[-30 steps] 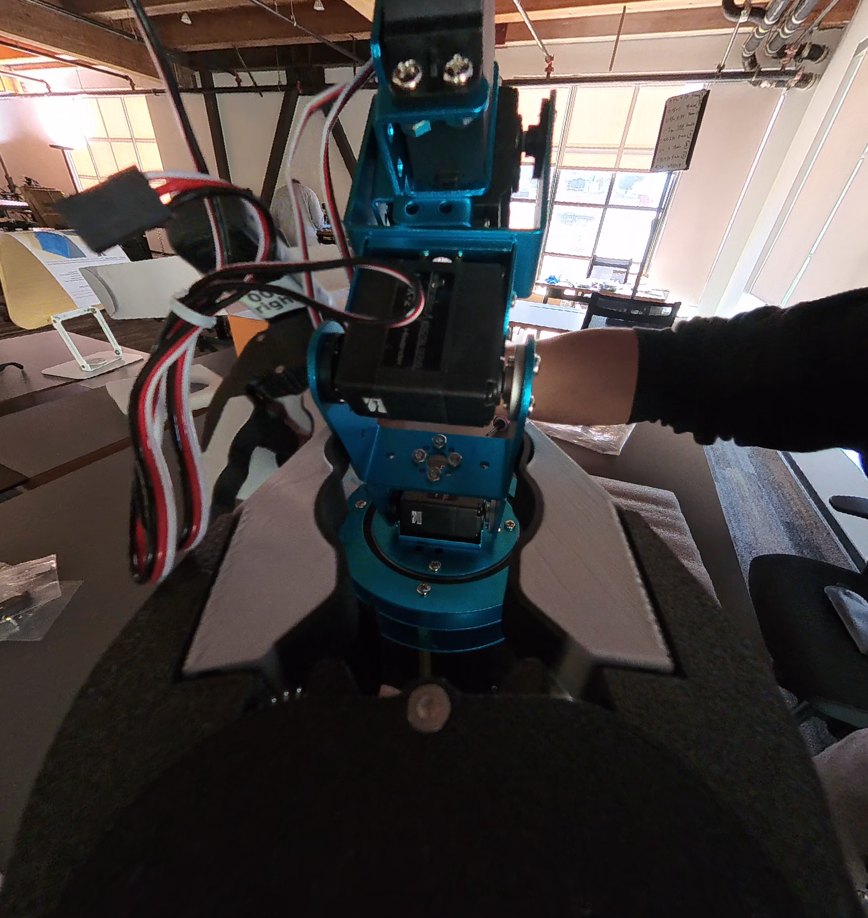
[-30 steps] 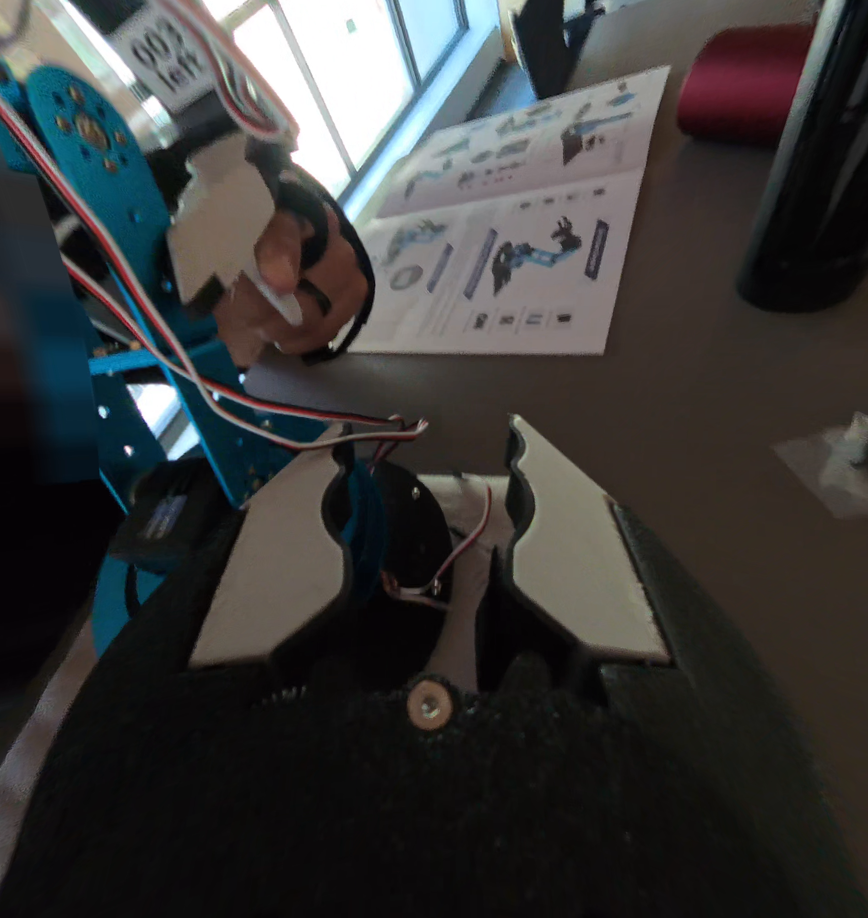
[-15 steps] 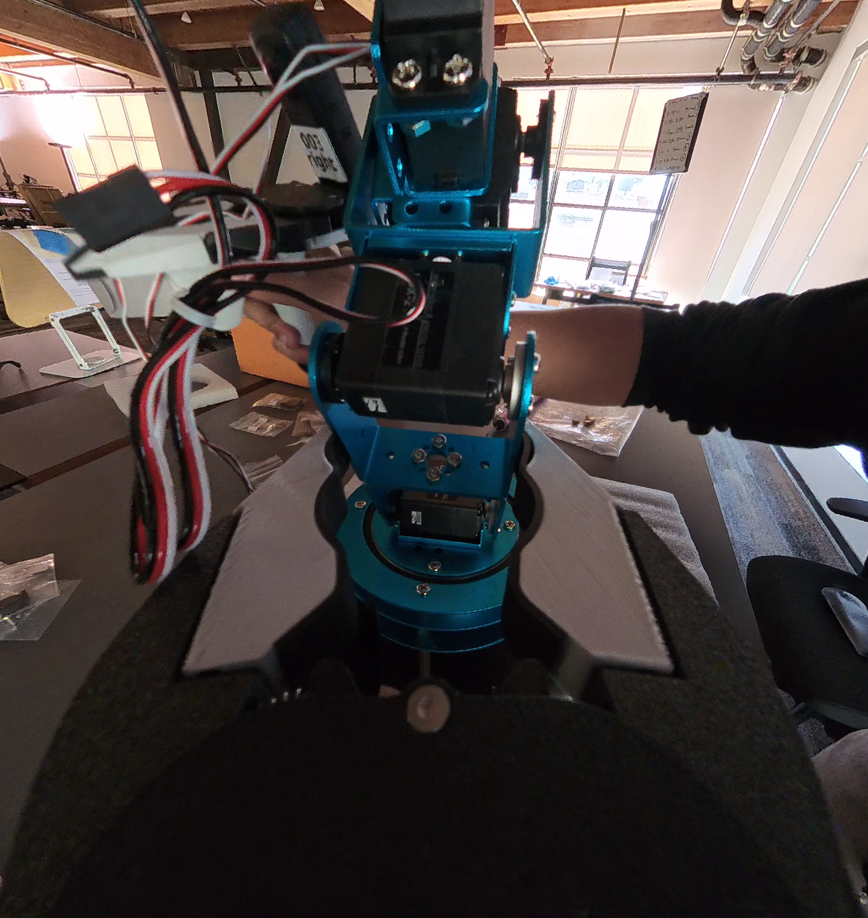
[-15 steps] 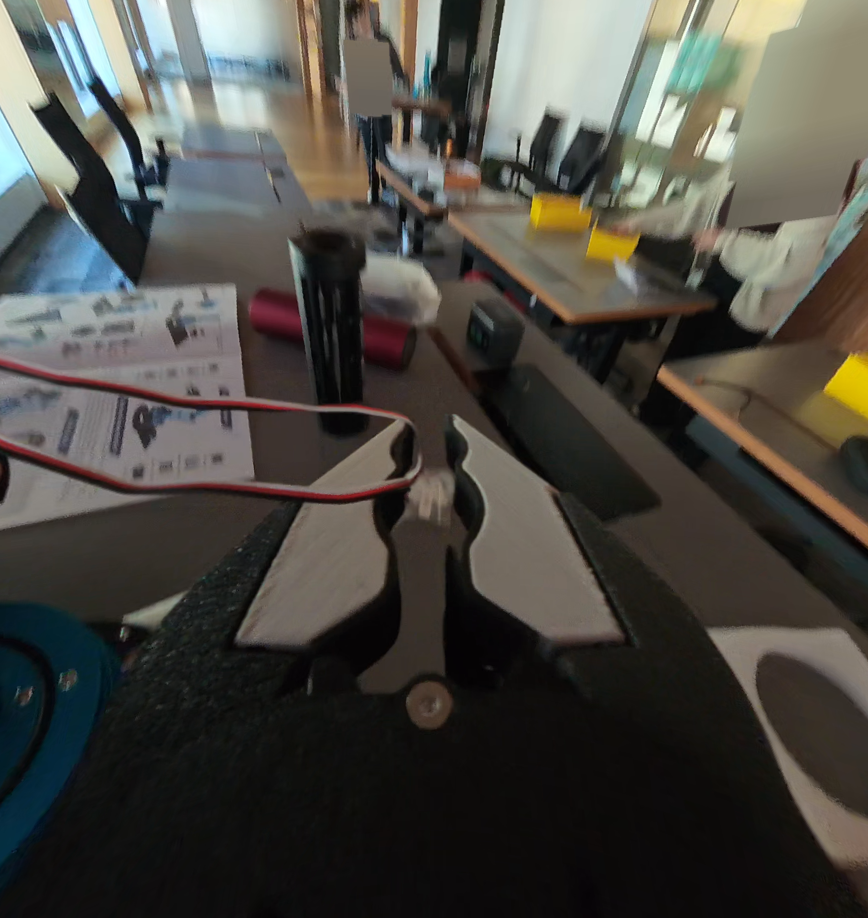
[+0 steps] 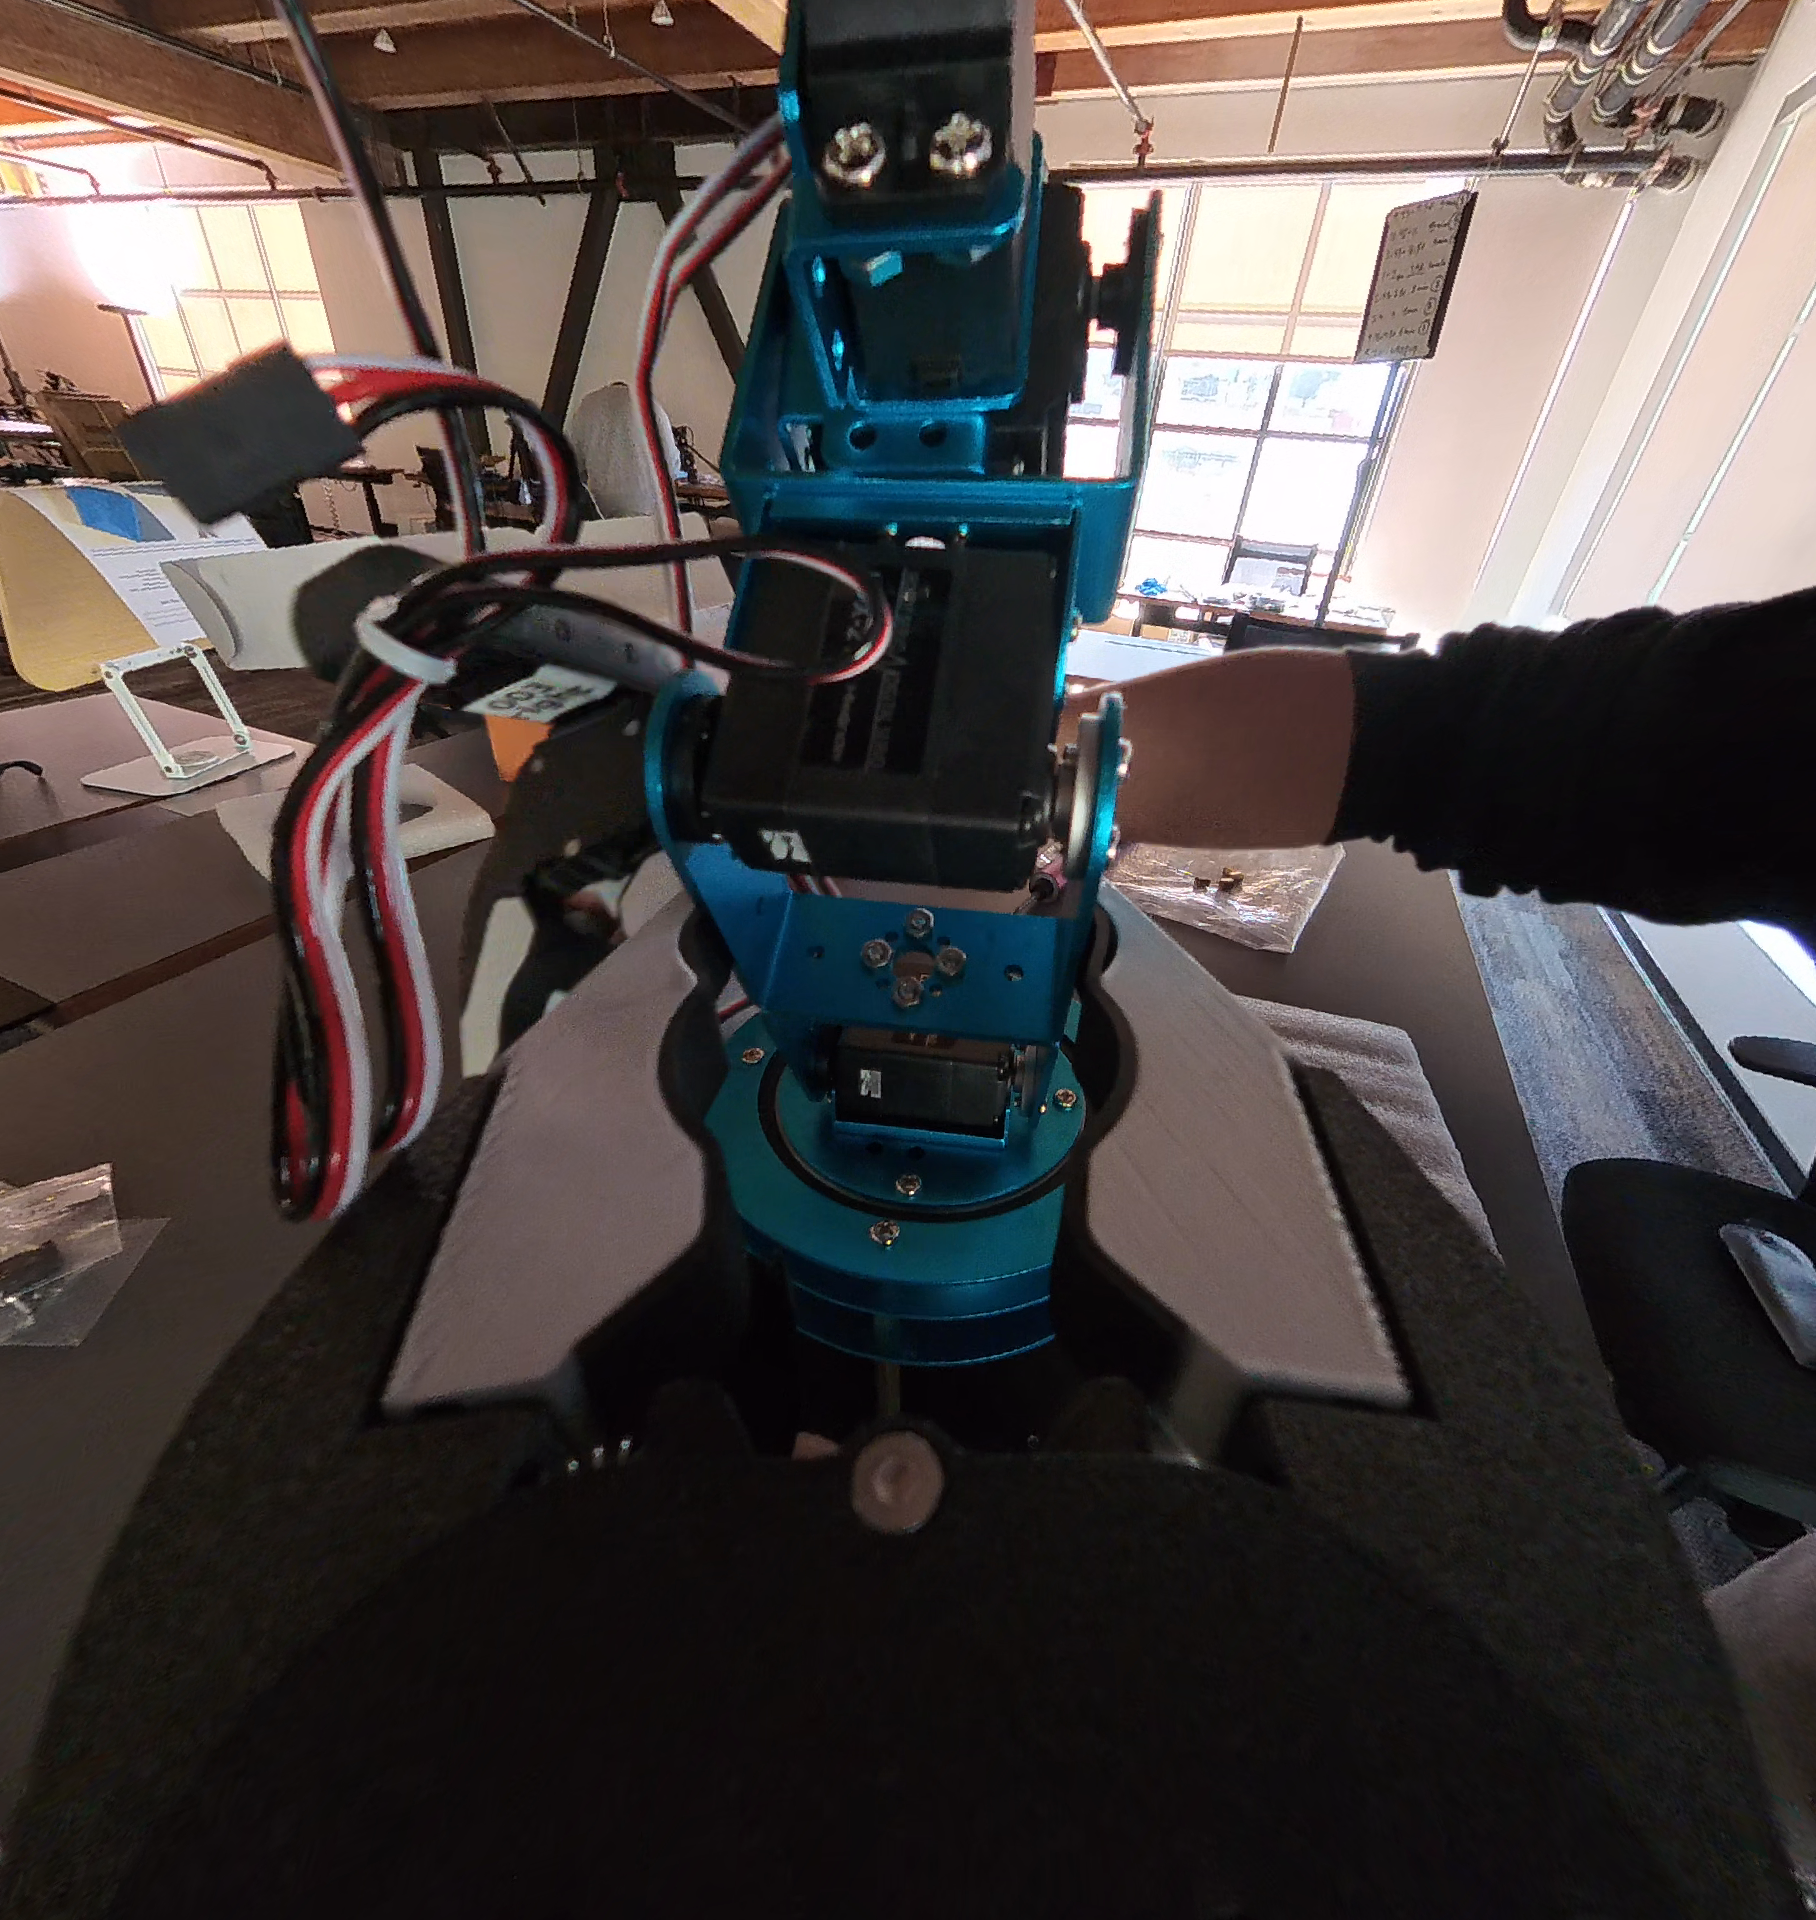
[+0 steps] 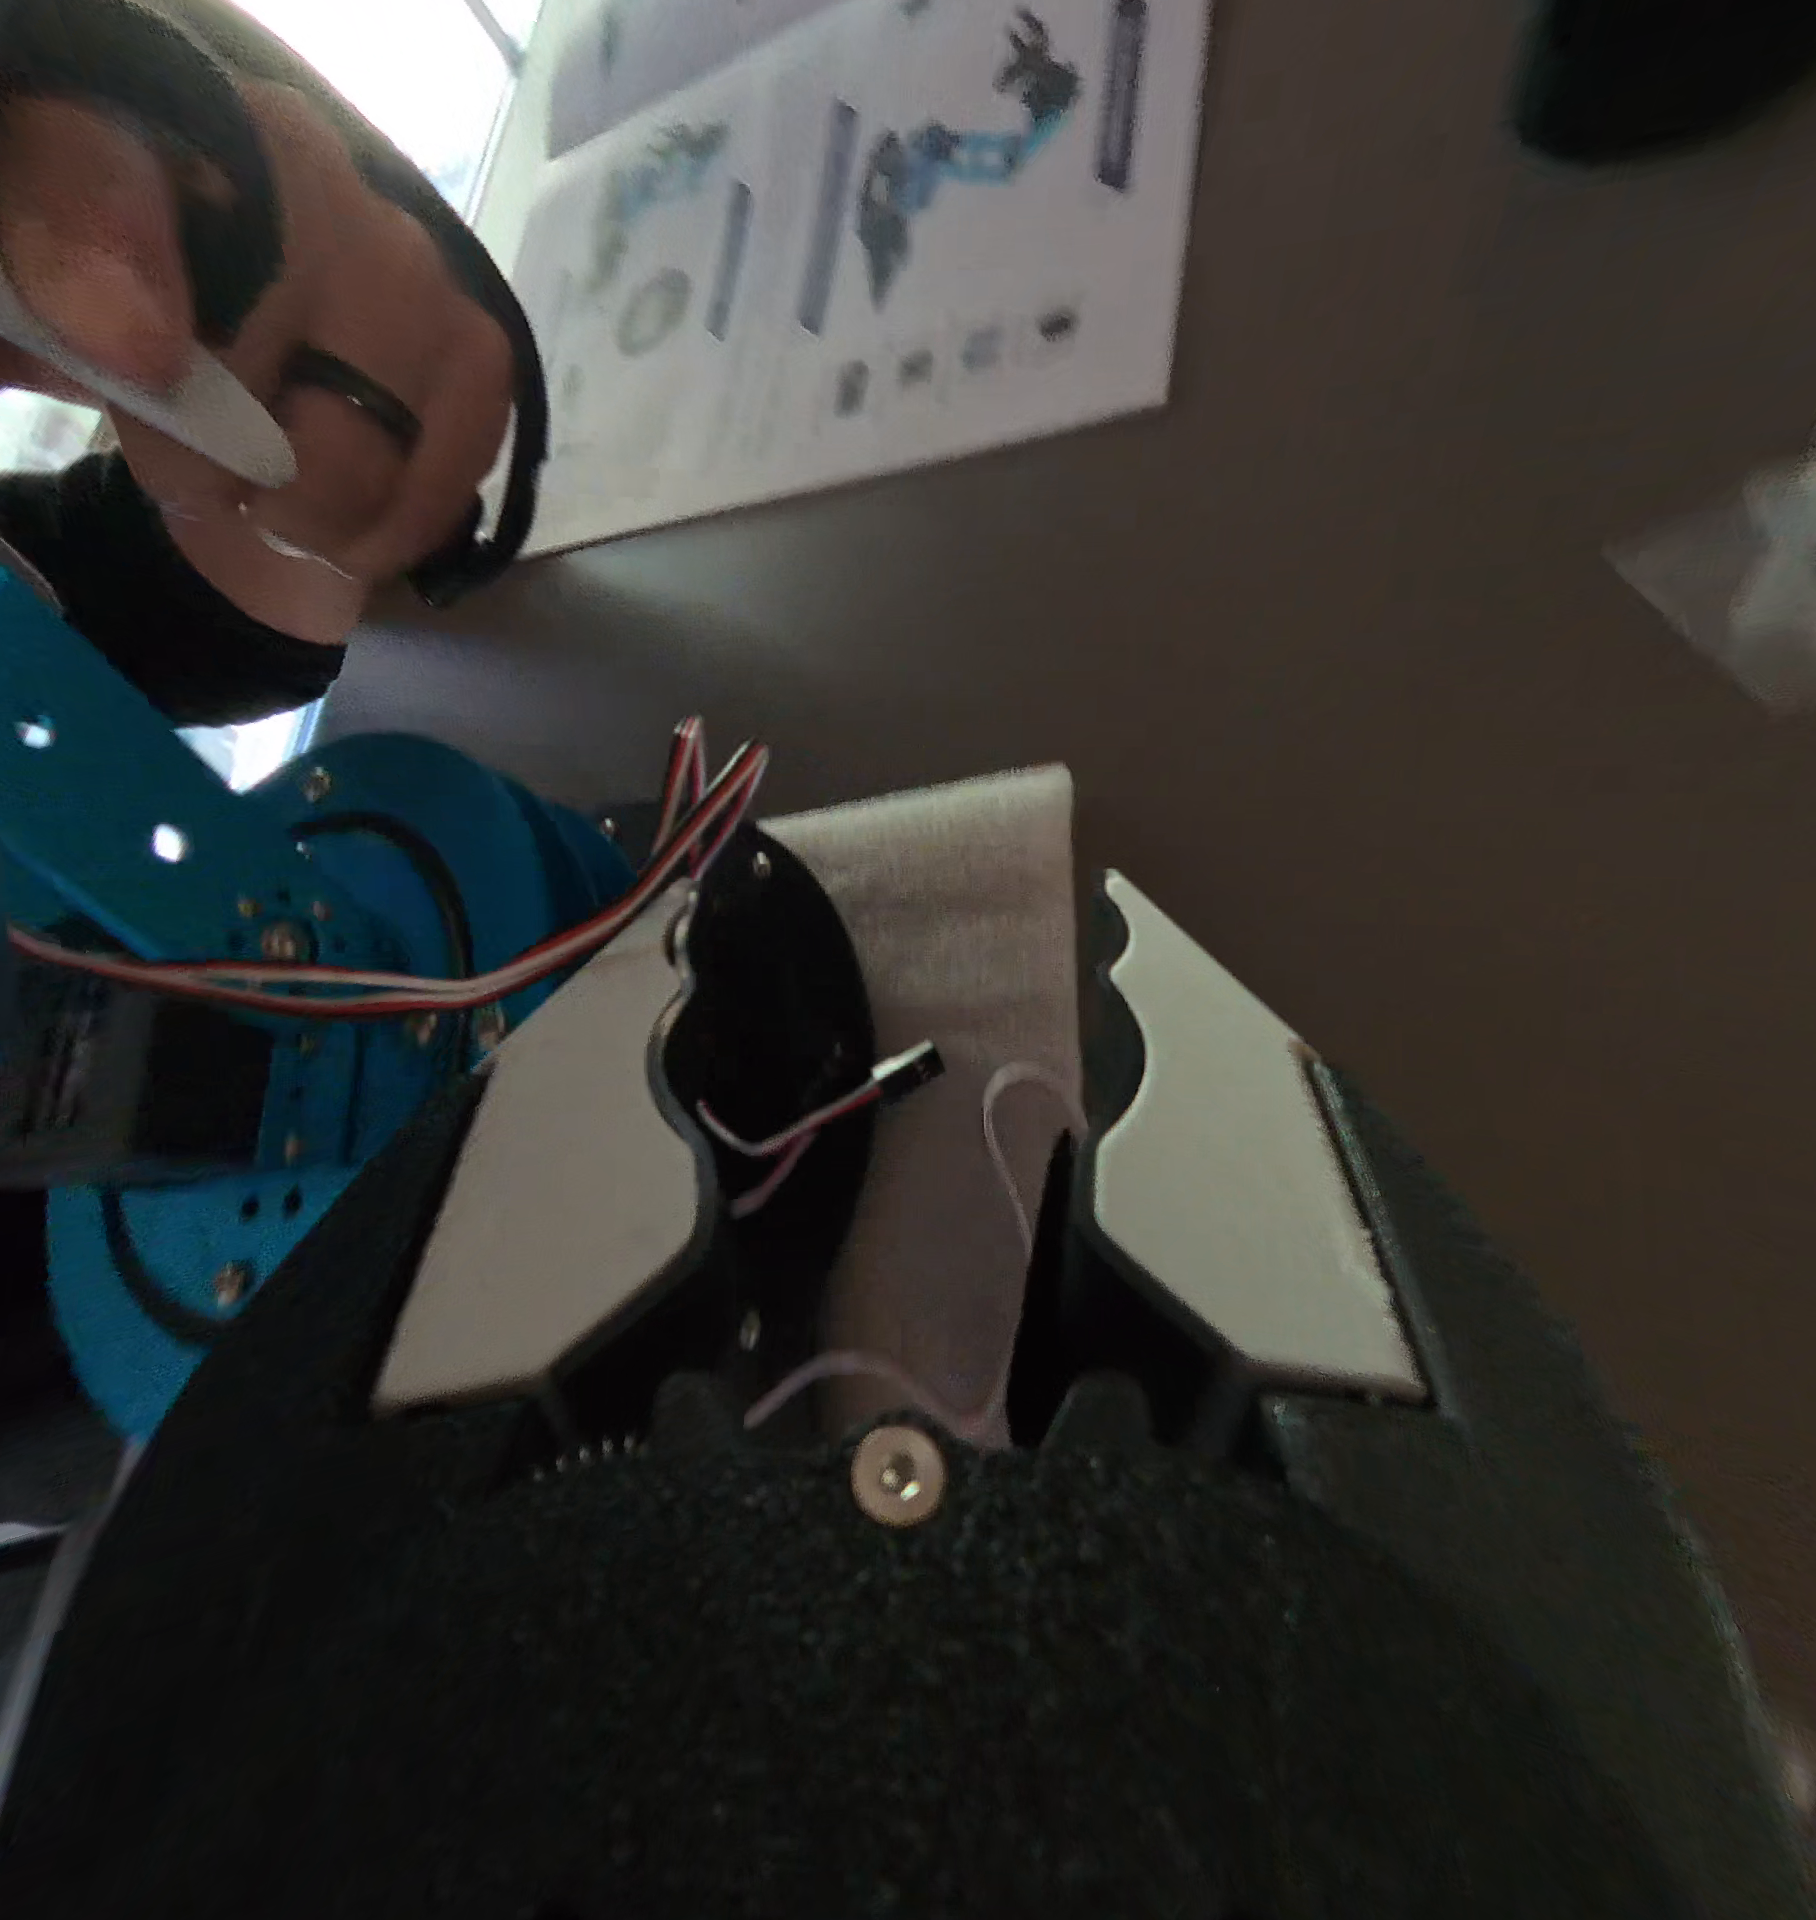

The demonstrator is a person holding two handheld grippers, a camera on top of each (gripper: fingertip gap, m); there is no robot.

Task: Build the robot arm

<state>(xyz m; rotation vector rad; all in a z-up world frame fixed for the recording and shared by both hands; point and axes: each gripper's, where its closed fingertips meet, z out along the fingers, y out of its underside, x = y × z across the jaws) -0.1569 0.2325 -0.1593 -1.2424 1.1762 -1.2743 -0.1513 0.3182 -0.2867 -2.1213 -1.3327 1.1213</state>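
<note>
**Loose wires near open tongs**

The left tongs (image 5: 899, 1195) are clamped on the round blue base (image 5: 899, 1226) of a small robot arm (image 5: 914, 644) that stands upright at 12 o'clock. The right tongs (image 6: 888, 1122) stand apart, low beside that base, over a grey pad (image 6: 945, 935) on the table (image 6: 1403, 644). A thin plug lead (image 6: 831, 1107) lies between their fingers, and a servo cable (image 6: 364, 977) crosses the left finger. Farther off at 10 o'clock, a wire loop (image 5: 353, 935) hangs free. Risk, as I judge it: closing or pulling away could snag a lead and tug its connector, or tip the arm in the left grip.
</note>
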